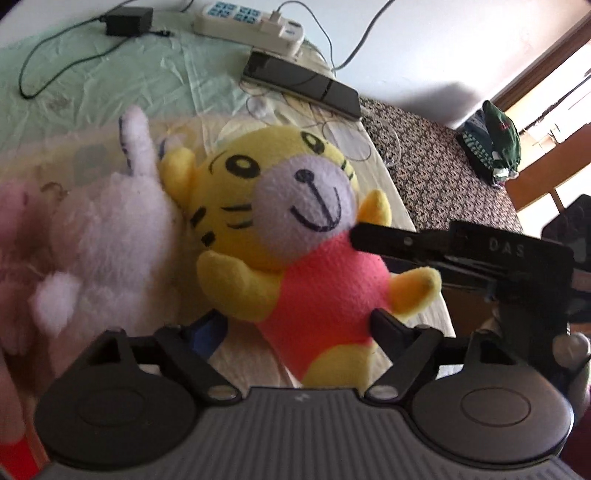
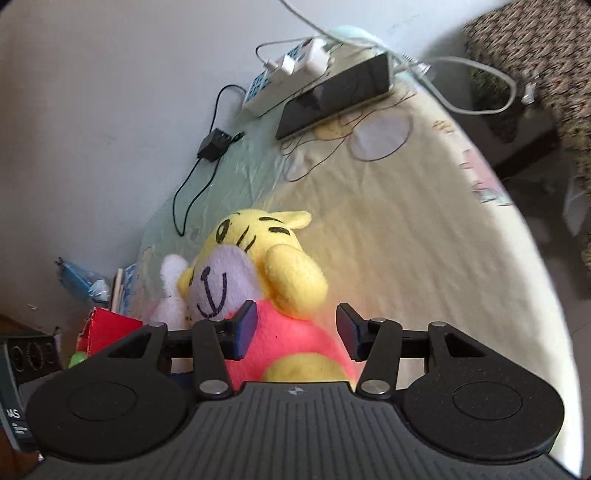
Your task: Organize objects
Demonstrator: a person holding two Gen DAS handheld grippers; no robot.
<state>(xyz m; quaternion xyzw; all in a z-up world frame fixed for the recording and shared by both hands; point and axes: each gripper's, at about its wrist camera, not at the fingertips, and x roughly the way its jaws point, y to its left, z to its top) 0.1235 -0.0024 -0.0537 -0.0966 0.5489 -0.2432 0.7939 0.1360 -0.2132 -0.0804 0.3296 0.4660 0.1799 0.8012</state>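
Observation:
A yellow tiger plush in a red shirt lies face up on the cream sheet. My left gripper straddles its red body. The right finger touches the plush's side, while the left pad shows a gap beneath the plush's arm. My right gripper has the same tiger plush between its pads, both against the red body. Seen from the left wrist, that right gripper reaches in at the plush's neck. A white plush lies against the tiger's left side.
A power strip, a black adapter with cable and a dark flat device lie at the far end. A pink plush is blurred at left. A red box sits beside the bed. The bed edge drops to patterned flooring.

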